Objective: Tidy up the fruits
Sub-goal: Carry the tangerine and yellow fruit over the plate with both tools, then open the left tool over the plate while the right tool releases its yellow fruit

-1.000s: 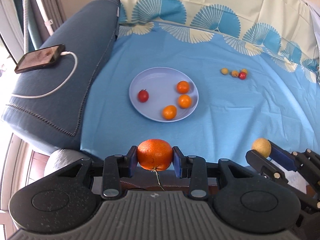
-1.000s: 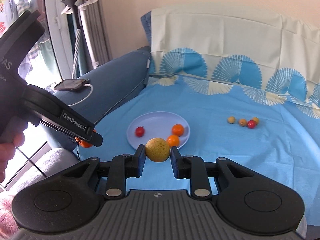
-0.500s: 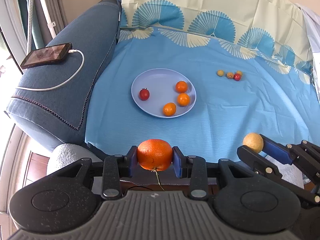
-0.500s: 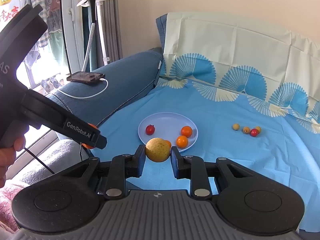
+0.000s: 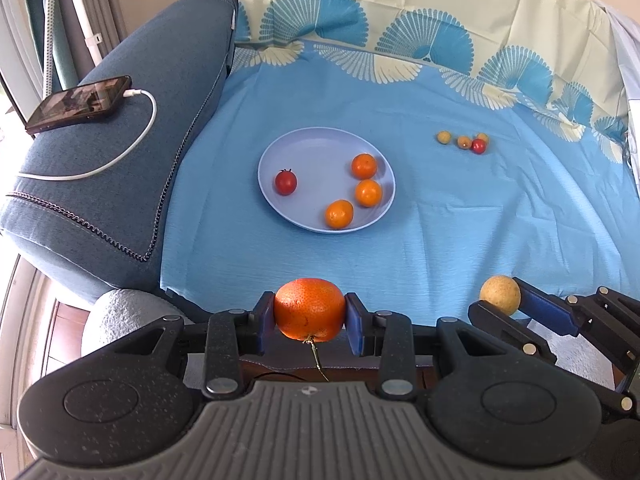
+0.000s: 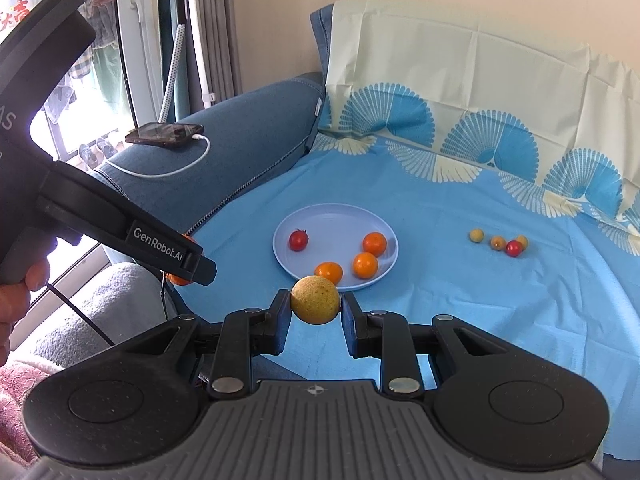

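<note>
The left gripper [image 5: 310, 322] pinched an orange [image 5: 309, 309] short of the plate [image 5: 320, 145], which already held four small fruits. The right gripper [image 6: 316, 312] pinched a yellow fruit [image 6: 315, 299] just before that plate. Four tiny fruits [image 5: 464, 142] lay loose on the cloth, seemingly left to sort.

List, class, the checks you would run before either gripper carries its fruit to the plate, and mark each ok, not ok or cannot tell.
1. Left gripper shut on the orange, pads on both sides: ok.
2. Right gripper shut on the yellow fruit: ok.
3. Plate has bare space for more fruit, beside the red tomato and three small oranges: ok.
4. Path over the blue cloth to the plate is free: ok.
5. Grippers apart, not touching: ok.
6. Grip firm enough not to slip: cannot tell.
</note>
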A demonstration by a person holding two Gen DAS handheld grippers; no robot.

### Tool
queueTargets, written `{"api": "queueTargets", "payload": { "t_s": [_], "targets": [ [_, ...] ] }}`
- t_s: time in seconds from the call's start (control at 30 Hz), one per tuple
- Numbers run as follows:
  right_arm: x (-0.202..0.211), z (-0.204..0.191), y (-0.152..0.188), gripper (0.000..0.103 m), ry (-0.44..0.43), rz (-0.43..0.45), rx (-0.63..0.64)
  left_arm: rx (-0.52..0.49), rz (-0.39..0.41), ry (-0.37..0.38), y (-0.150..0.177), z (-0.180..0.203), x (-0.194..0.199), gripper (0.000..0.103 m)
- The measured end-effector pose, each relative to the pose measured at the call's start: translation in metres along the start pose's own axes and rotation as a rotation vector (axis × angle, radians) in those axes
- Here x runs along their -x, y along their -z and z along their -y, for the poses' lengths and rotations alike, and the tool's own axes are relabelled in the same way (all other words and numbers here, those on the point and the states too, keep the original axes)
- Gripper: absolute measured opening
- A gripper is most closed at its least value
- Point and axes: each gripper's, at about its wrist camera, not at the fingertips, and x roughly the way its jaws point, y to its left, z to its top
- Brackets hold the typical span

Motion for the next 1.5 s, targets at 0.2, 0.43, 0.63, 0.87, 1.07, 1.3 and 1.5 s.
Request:
{"api": "queueTargets", "payload": {
  "t_s": [0.2,0.43,0.63,0.87,1.07,1.3,1.5],
  "targets": [
    [-0.015,0.006,-0.002,0.028,0.007,-0.035,-0.017,0.002,-0.013,-0.008,-0.012,-0.001,-0.015,0.040],
    [-0.039,0.018,-0.011,0.028,0.025,-0.050,-0.030,0.012,-0.009,-0.016,-0.038,-0.003,-0.033,0.040],
    [-0.068,0.030,-0.022,0.028,0.027,-0.069,-0.053,0.006,-0.017,-0.030,-0.063,-0.004,-0.055,0.040],
    [-0.108,0.050,-0.035,0.028,0.032,-0.095,-0.088,0.000,-0.033,-0.040,-0.096,-0.004,-0.088,0.040],
    [-0.150,0.067,-0.045,0.028,0.026,-0.126,-0.138,0.000,-0.045,-0.061,-0.123,-0.006,-0.120,0.040],
    [-0.199,0.069,-0.059,0.028,0.041,-0.125,-0.121,0.006,-0.091,-0.076,-0.145,-0.011,-0.161,0.040],
    [-0.232,0.070,-0.061,0.028,0.043,-0.150,-0.103,0.013,-0.112,-0.078,-0.155,-0.013,-0.189,0.040]
  ]
}}
